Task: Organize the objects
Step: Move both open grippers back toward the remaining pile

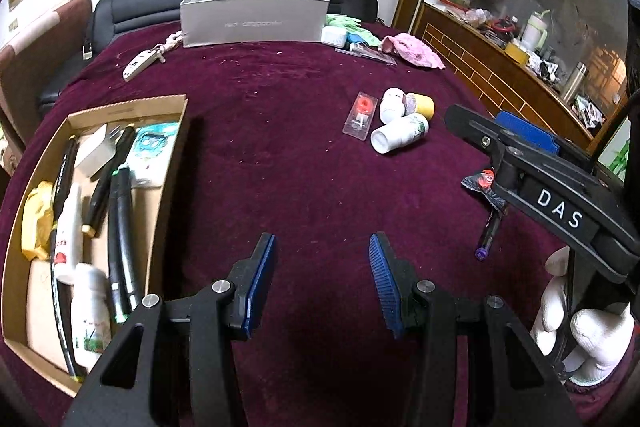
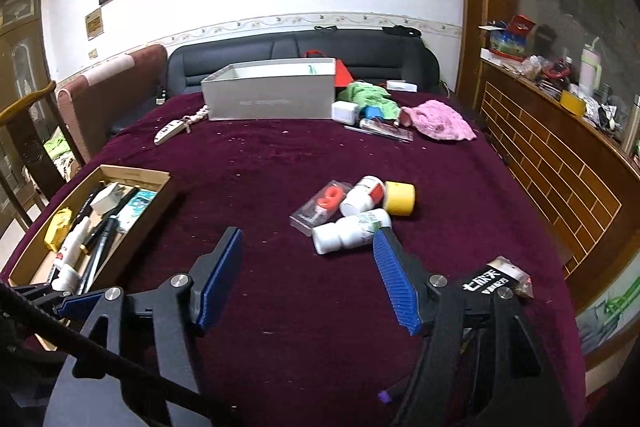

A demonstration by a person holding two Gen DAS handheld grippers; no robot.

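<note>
Mostly clutter on a maroon velvet-covered surface (image 2: 280, 155). At the far edge stands an open grey rectangular box (image 2: 272, 95), with a white key fob on a braided cord (image 2: 172, 129) to its left and a crumpled pink cloth (image 2: 440, 125), a green cloth (image 2: 364, 95) and small packets to its right. Mid-surface sits a tight cluster: a clear plastic case with a red part inside (image 2: 320, 207), two white plastic bottles lying on their sides (image 2: 352, 231), and a yellow cylindrical cap (image 2: 400, 198), all touching or just beside each other. The nearer bottle's long axis runs roughly left-right in the right wrist view, its base toward the left. On the left edge is an open brown cardboard tray (image 1: 176, 131) packed with black pens, white bottles, a yellow wrapper and a small white box; the pens run lengthwise along it.

Near the right gripper's side in the left wrist view lie a dark sachet with a red mark (image 1: 482, 185) and a thin black pen with a purple tip (image 1: 488, 231), pointing toward the camera.

Left gripper (image 1: 322, 277) is tilted down over bare cloth, fingers parted, nothing between them. Right gripper (image 2: 308, 271) is angled down short of the bottle cluster, fingers spread wide, empty. A white-gloved hand (image 1: 580, 327) holds the right tool's handle.
</note>
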